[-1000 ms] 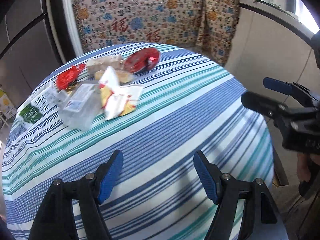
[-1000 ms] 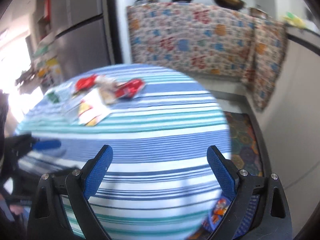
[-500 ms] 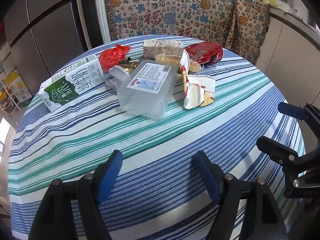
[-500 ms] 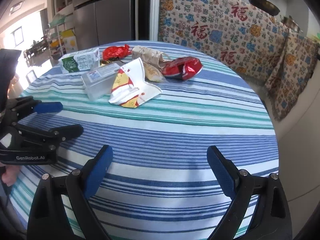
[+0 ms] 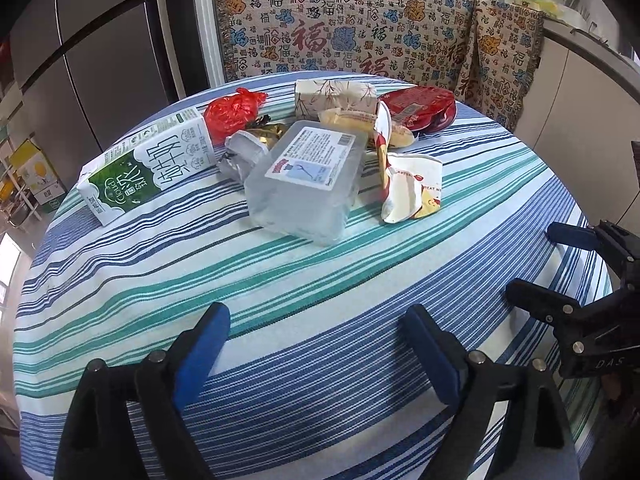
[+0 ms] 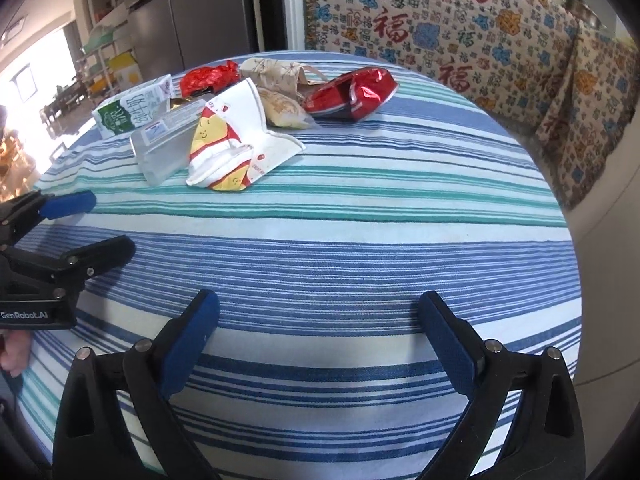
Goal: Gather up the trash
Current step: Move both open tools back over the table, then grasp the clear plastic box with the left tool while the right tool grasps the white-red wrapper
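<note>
A pile of trash lies at the far side of the round striped table point(image 5: 320, 280): a green-and-white milk carton point(image 5: 148, 166), a clear plastic box point(image 5: 308, 180), a white-and-yellow snack wrapper point(image 5: 412, 188), a red plastic bag point(image 5: 232, 110), a red foil packet point(image 5: 420, 106) and a beige paper pack point(image 5: 336, 94). My left gripper point(image 5: 316, 320) hovers over the near stripes, its jaws opening with nothing between them. My right gripper point(image 6: 320, 312) stands open and empty over the blue stripes, well short of the wrapper point(image 6: 232, 148) and the foil packet point(image 6: 352, 94). Each gripper shows at the other view's edge: the right gripper point(image 5: 548, 264), the left gripper point(image 6: 96, 224).
A bench draped in patterned cloth point(image 5: 360, 28) curves behind the table. Tall grey cabinet doors point(image 5: 92, 52) stand at the back left, a pale counter point(image 5: 592, 92) at the right. Bare striped cloth lies between the grippers and the pile.
Both grippers have come closer to the table and tipped down, so the trash pile looms larger. The left jaws stand a little wider. Nothing on the table has moved.
</note>
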Available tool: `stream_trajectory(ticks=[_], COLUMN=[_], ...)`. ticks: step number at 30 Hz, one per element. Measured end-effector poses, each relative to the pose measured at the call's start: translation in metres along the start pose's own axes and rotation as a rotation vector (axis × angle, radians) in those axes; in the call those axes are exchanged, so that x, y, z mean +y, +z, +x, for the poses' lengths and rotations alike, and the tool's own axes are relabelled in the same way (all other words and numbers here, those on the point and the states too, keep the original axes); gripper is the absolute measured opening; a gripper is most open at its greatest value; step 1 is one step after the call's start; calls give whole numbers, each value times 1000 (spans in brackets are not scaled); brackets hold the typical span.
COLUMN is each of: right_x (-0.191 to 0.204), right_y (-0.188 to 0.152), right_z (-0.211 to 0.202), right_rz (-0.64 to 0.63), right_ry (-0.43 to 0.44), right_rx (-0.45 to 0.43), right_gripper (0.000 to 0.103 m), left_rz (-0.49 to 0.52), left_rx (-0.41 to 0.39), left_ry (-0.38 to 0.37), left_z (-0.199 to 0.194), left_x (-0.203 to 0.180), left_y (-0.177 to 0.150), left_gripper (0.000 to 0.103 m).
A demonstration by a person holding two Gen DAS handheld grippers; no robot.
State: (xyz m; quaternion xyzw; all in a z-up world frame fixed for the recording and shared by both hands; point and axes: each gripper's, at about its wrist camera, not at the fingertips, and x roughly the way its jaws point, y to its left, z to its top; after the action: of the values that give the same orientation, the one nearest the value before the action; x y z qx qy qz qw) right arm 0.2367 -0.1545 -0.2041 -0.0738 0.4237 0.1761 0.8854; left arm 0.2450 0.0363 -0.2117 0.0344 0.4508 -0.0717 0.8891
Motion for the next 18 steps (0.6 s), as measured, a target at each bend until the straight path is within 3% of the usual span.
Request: stream_trajectory(ticks=[10,18], right_x=[-2,-2], right_y=[-1,-1], right_z=[0,0], right_rz=[3,2], right_ry=[0,2], right_rx=[4,4], right_gripper=[103,103], left_rz=[30,33], left_rx=[-4,-52], left_ry=[-30,-106], left_z=[1,12], left_x=[0,21], left_y=[2,43], left_gripper=[91,91])
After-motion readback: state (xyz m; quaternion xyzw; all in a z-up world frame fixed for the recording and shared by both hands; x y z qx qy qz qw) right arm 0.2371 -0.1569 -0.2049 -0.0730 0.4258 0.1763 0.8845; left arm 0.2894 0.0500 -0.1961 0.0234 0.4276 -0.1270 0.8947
